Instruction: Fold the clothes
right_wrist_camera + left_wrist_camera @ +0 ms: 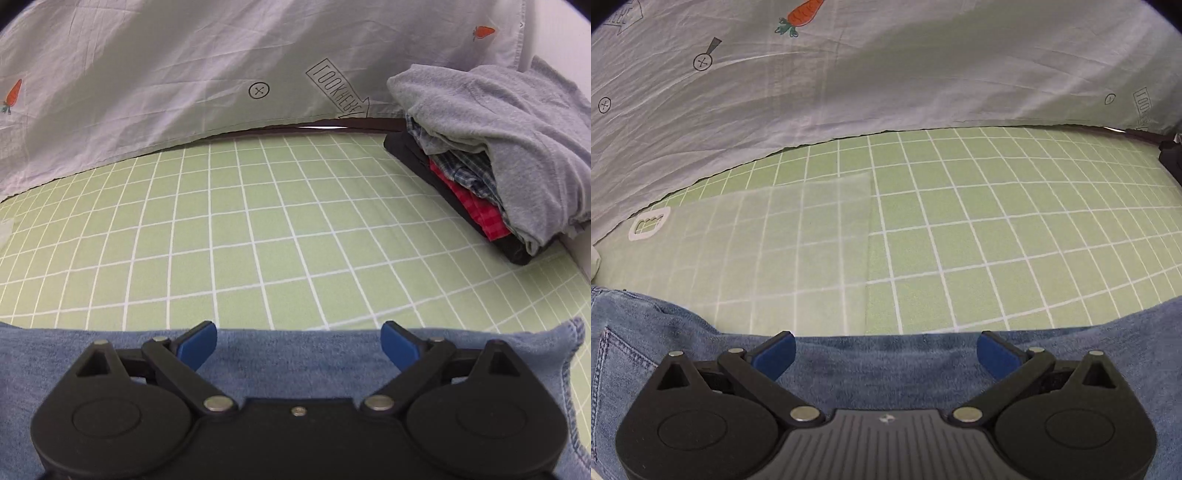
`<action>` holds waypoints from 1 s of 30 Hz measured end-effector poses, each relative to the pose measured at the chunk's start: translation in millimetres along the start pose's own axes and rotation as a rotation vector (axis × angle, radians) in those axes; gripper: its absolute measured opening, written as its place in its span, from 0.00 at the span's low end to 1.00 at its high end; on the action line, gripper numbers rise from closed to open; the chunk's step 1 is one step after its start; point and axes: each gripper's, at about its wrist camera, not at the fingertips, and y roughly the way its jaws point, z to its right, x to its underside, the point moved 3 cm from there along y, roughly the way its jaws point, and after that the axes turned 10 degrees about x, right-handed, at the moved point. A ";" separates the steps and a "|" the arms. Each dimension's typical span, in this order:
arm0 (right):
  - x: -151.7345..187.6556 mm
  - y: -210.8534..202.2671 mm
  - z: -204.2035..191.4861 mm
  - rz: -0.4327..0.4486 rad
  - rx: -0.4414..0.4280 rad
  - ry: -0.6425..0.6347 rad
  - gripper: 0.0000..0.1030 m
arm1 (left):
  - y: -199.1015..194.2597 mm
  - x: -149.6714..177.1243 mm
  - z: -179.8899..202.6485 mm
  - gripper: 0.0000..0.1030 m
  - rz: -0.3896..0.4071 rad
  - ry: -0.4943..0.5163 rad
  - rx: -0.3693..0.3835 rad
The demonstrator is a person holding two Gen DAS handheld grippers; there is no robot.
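Blue denim jeans [886, 363] lie flat across the near part of a green checked sheet [997, 229]. My left gripper [885, 356] hovers over the denim with its blue pads [775, 356] wide apart and nothing between them; a back pocket seam [605, 354] shows at the left. In the right wrist view the same jeans [295, 354] end at a stitched hem [570, 354] on the right. My right gripper [298, 345] stands open above the cloth, its pads [400, 345] clear of it.
A pale sheet printed with carrots [184, 66] hangs along the far side. A pile of folded clothes [491, 147], grey on top over plaid and red, sits at the right rear. A translucent plastic bag [775, 240] lies on the green sheet at left.
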 end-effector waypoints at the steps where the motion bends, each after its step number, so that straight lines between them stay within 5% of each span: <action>1: 8.5 -7.3 1.9 -0.004 -0.002 0.006 0.94 | -5.5 9.8 4.0 1.00 -0.001 0.011 0.003; 9: 97.3 -56.8 4.4 -0.090 -0.035 -0.001 0.95 | -25.0 105.9 20.6 1.00 -0.126 0.109 0.044; 15: 140.3 -90.3 14.2 -0.100 -0.047 0.008 0.97 | -38.4 125.8 8.3 1.00 -0.105 0.051 0.061; 30: 145.1 -88.3 87.5 -0.099 0.009 0.294 0.67 | -51.5 146.2 18.3 1.00 -0.057 0.065 -0.009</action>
